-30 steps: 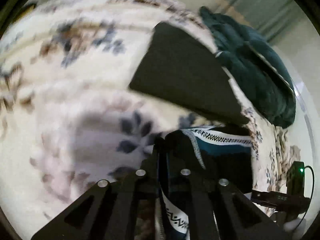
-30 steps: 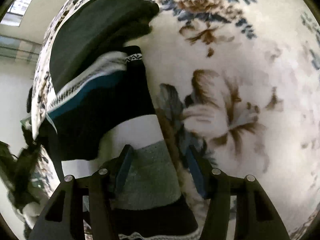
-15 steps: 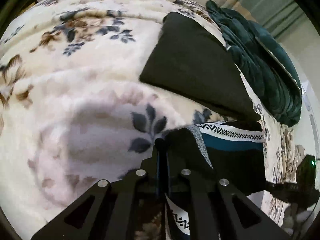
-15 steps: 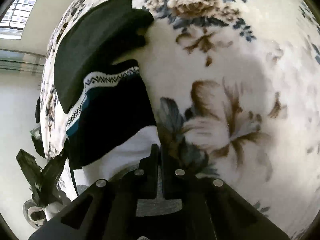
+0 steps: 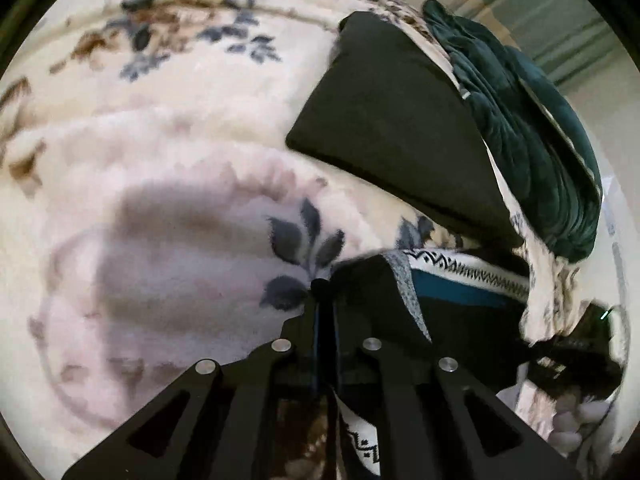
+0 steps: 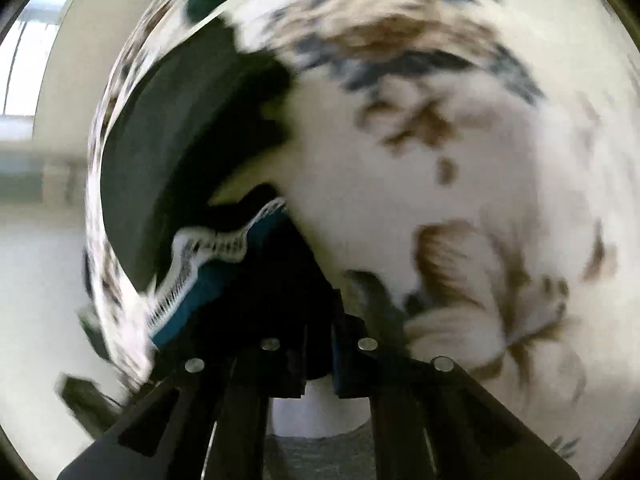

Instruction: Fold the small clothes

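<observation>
Two grippers are working on one small garment, a dark knitted piece with a teal band, a white zigzag-patterned stripe and a grey edge, which is lying on a cream floral blanket spread over a bed. The left gripper is pinching the garment's dark edge, its jaws pressed tight together with the cloth running down between them. The right gripper has just been closing its jaws, and they are now clamping the same garment, with dark and white cloth caught between them and grey knit showing below; this view is heavily blurred.

One folded black item is resting on the blanket just beyond the garment, its near corner close to the patterned stripe. One dark green quilted piece is lying behind it, at the blanket's far edge. One black device with a small green light is sitting off the blanket's edge to the right.

No brand, label or writing is showing clearly enough to read; the only marking on the garment is the black zigzag pattern.
</observation>
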